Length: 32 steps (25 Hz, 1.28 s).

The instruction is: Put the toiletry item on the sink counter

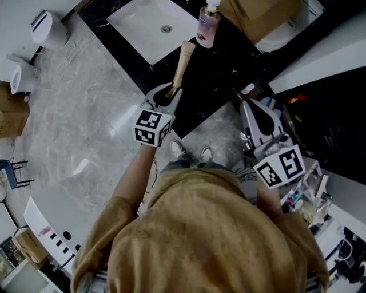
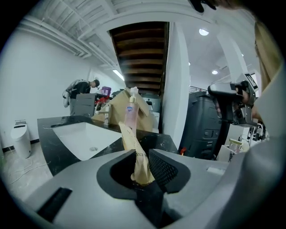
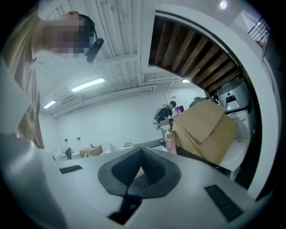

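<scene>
My left gripper [image 1: 171,91] is shut on the lower end of a tan toiletry tube [image 1: 184,60]. The tube sticks out forward over the black sink counter [image 1: 220,77]. In the left gripper view the tube [image 2: 133,150] rises from between the two dark pads [image 2: 163,169] and leans toward the white basin [image 2: 82,138]. My right gripper [image 1: 246,103] hangs to the right, beside the counter's near end. Its jaws meet at the tips [image 3: 141,154] with nothing gripped.
A pink pump bottle [image 1: 209,26] stands on the counter behind the white basin [image 1: 154,26], next to a cardboard box [image 1: 257,14]. A toilet [image 1: 48,28] sits at far left on the marble floor. A cluttered white rack [image 1: 309,194] is at my right.
</scene>
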Motion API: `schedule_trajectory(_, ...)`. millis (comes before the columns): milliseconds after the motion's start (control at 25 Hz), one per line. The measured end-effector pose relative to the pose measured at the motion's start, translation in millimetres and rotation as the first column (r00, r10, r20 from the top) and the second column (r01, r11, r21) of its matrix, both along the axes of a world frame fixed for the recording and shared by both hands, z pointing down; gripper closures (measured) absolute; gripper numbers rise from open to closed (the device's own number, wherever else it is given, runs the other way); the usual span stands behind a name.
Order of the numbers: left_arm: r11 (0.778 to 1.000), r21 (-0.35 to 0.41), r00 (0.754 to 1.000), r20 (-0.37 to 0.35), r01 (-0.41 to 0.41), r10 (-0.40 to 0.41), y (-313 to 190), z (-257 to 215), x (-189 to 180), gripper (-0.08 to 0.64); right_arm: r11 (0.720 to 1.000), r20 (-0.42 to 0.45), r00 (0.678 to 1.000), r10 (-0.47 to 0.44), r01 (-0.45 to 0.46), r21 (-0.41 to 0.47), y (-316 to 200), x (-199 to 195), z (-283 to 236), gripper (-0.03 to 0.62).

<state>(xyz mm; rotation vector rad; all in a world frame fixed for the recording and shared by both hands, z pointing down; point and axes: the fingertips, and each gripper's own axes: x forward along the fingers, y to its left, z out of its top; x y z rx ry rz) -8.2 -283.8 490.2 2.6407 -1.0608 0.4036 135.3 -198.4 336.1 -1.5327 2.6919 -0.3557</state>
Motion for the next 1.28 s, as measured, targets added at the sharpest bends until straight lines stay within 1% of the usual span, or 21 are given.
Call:
schedule_trajectory(360, 0.996, -0.08, 0.996, 0.074, -0.036, 0.042, -19, 26, 14, 0.471, 1.0, 0.001, 1.0, -0.005, 0.005, -0.004, -1, -1, 2, 0.589)
schedule_trajectory(600, 0.992, -0.121, 0.994, 0.1, -0.036, 0.048, -24, 35, 20, 0.47, 1.0, 0.002, 1.0, 0.008, -0.008, -0.006, -2, 9, 3, 0.589)
schedule_trajectory(760, 0.985, -0.17, 0.991, 0.121, -0.036, 0.057, -26, 45, 20, 0.469, 1.0, 0.005, 1.0, 0.009, -0.009, 0.0, -3, 9, 1, 0.589)
schedule_trajectory(960, 0.974, -0.223, 0.991, 0.117, -0.035, 0.062, -22, 51, 23, 0.469, 1.0, 0.012, 1.0, 0.006, -0.006, 0.002, -2, 11, 1, 0.589)
schedule_trajectory(1120, 0.976, -0.215, 0.989, 0.134, -0.04, 0.07, -18, 51, 25, 0.462, 1.0, 0.014, 1.0, 0.001, -0.002, 0.006, -1, 9, 0, 0.589)
schedule_trajectory(1200, 0.978, -0.205, 0.988, 0.14, -0.039, 0.069, -19, 51, 23, 0.414, 1.0, 0.016, 1.0, -0.003, 0.002, 0.009, -1, 8, -1, 0.589)
schedule_trajectory(1280, 0.98, -0.194, 0.99, 0.128, -0.029, 0.055, -20, 48, 20, 0.384, 1.0, 0.016, 1.0, -0.006, 0.006, 0.009, -1, 7, -1, 0.589)
